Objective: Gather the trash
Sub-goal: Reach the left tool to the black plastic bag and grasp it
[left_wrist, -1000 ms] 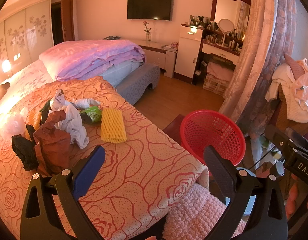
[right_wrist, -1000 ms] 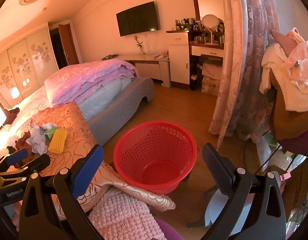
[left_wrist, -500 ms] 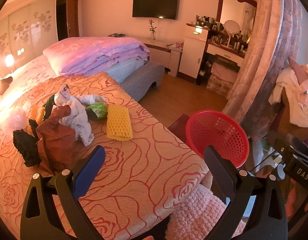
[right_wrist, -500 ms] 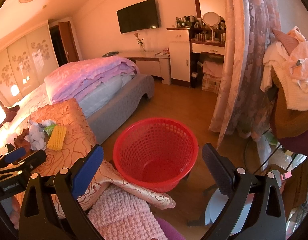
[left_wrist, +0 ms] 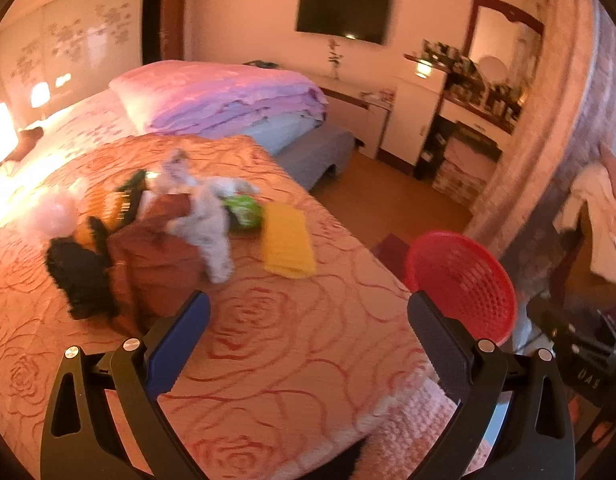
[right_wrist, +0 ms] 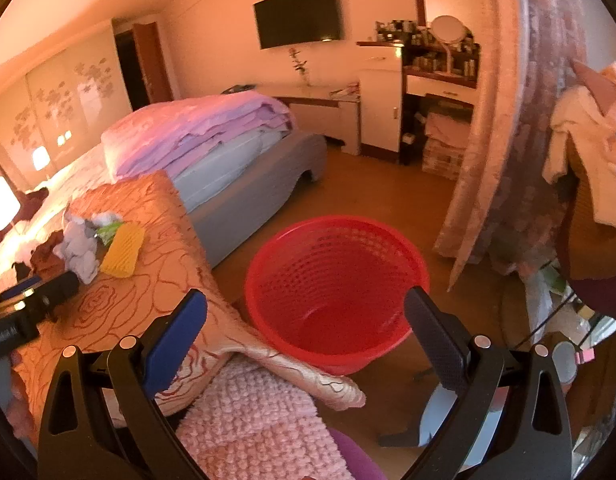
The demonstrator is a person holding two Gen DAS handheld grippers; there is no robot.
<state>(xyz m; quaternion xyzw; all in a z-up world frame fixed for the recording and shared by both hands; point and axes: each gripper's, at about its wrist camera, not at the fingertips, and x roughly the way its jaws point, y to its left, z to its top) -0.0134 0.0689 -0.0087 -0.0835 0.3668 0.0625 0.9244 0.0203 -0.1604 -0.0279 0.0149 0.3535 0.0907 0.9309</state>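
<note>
A heap of trash lies on the orange rose-patterned bedspread point(left_wrist: 268, 344): a yellow foam net point(left_wrist: 288, 246), a green wrapper point(left_wrist: 244, 210), crumpled white paper point(left_wrist: 210, 220), a brown bag point(left_wrist: 152, 256) and a black scrap point(left_wrist: 80, 272). My left gripper point(left_wrist: 308, 332) hovers open over the bedspread, short of the heap, nothing between its fingers. A red mesh basket point(right_wrist: 335, 280) stands empty on the floor beside the bed. My right gripper point(right_wrist: 306, 328) is open above the basket. The heap shows again at left, with the foam net point(right_wrist: 123, 251) nearest.
A folded purple quilt point(left_wrist: 228, 96) lies farther up the bed. A pink knitted cloth point(right_wrist: 260, 412) hangs at the bed corner. A patterned curtain point(right_wrist: 507, 120) and a chair piled with clothes point(right_wrist: 587, 160) stand right of the basket. A dresser point(right_wrist: 427, 92) stands at the back.
My left gripper has swung left and forward toward the trash heap, which now looks larger and more central. The right gripper has shifted only slightly over the basket. Both stay open.
</note>
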